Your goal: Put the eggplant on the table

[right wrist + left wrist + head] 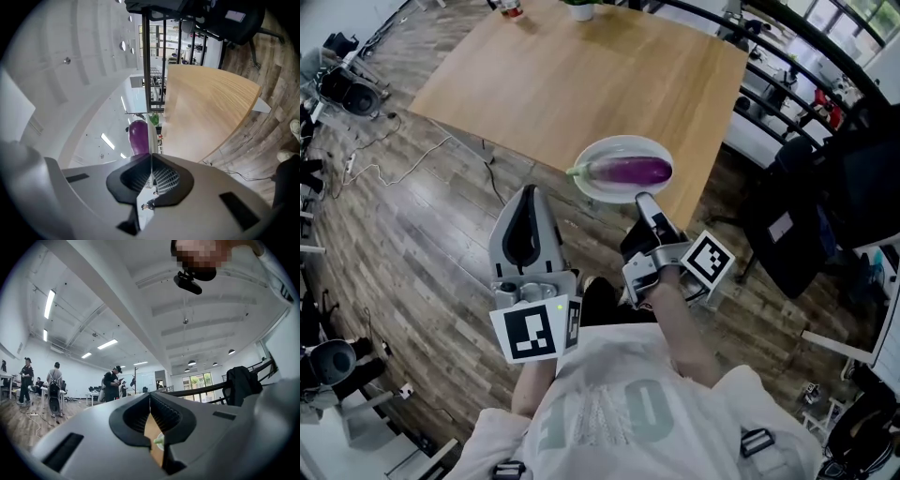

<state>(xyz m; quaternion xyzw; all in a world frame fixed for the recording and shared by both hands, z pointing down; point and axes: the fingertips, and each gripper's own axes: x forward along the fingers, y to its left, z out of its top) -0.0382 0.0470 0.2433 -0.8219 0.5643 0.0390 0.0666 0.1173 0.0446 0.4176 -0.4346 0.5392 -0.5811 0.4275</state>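
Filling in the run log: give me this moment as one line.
right gripper: shut on plate rim | eggplant: lying on plate | left gripper: shut, empty | plate: at table near edge

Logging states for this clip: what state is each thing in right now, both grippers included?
eggplant: lying on the plate, not yet on the table.
plate: rim clamped in the right gripper, at the table's near edge.
right gripper: jaws shut on the plate.
left gripper: jaws shut, empty.
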